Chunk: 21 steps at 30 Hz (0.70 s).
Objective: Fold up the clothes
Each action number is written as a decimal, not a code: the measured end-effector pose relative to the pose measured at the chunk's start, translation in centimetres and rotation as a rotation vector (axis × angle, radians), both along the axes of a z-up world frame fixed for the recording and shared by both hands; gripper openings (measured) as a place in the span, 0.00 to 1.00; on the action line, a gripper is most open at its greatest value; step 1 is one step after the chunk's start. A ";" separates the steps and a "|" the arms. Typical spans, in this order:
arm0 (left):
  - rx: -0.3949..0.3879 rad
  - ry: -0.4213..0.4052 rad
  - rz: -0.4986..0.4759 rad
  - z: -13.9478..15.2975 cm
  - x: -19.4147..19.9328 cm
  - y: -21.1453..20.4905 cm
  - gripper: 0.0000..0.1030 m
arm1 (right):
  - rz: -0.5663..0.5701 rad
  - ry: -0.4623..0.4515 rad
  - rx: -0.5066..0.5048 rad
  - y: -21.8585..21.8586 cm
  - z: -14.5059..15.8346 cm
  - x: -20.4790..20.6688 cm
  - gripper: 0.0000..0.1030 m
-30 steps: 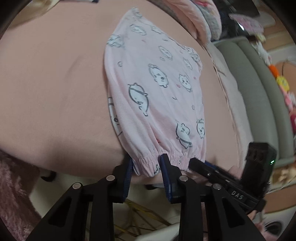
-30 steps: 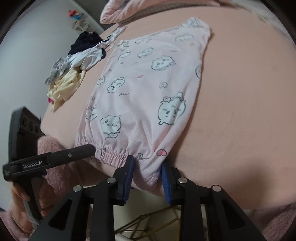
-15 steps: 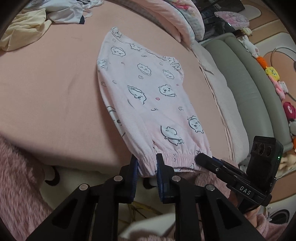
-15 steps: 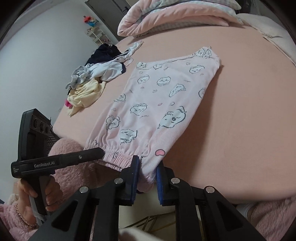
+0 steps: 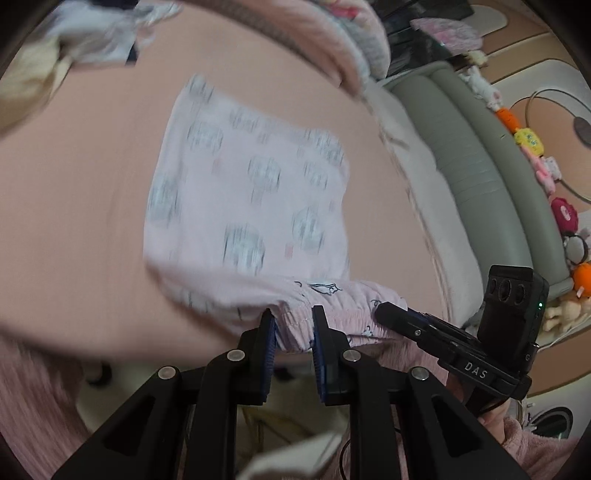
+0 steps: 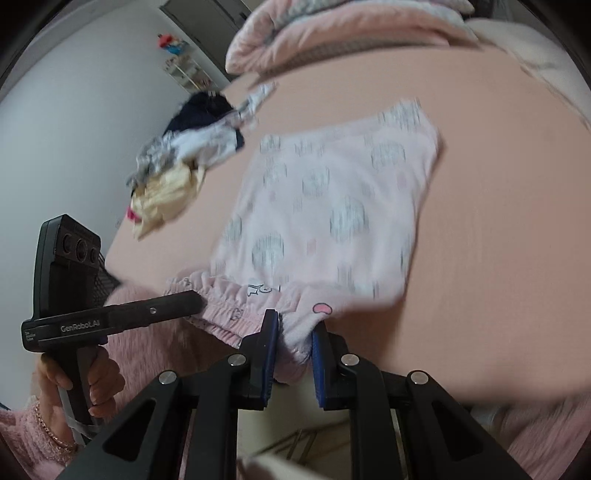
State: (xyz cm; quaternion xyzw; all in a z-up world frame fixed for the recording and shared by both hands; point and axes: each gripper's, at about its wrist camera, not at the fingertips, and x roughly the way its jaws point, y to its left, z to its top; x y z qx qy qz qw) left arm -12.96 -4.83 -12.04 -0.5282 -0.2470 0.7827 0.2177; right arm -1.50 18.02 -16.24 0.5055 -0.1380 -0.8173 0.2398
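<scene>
Pale pink pajama pants printed with cartoon faces lie on a peach bed sheet. Their gathered hem is lifted off the near edge of the bed and curls back over the cloth. My left gripper is shut on the hem's left part. My right gripper is shut on the hem's right corner. In the right wrist view the pants are blurred, and the left gripper shows from the side, held by a hand in a fuzzy pink sleeve. The right gripper shows in the left wrist view.
A heap of unfolded clothes in navy, white and yellow lies at the far left of the bed. A rolled pink duvet lies along the far end. A grey padded headboard with small plush toys flanks the right side.
Both grippers shut on the hem and rose, lifting it off the bed's edge so it folds back over the pants. The views now look down from higher up.
</scene>
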 end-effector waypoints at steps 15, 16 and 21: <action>0.069 -0.064 0.067 -4.6 -14.6 -2.9 0.47 | -0.081 -0.065 0.002 0.0 -4.5 -17.2 0.21; 0.071 -0.025 0.089 -3.9 -14.2 -3.7 0.50 | -0.084 -0.076 -0.027 0.4 -4.4 -17.5 0.26; -0.060 0.096 0.081 -2.8 -13.1 -5.3 0.52 | -0.106 -0.005 -0.028 2.6 -2.0 -16.7 0.51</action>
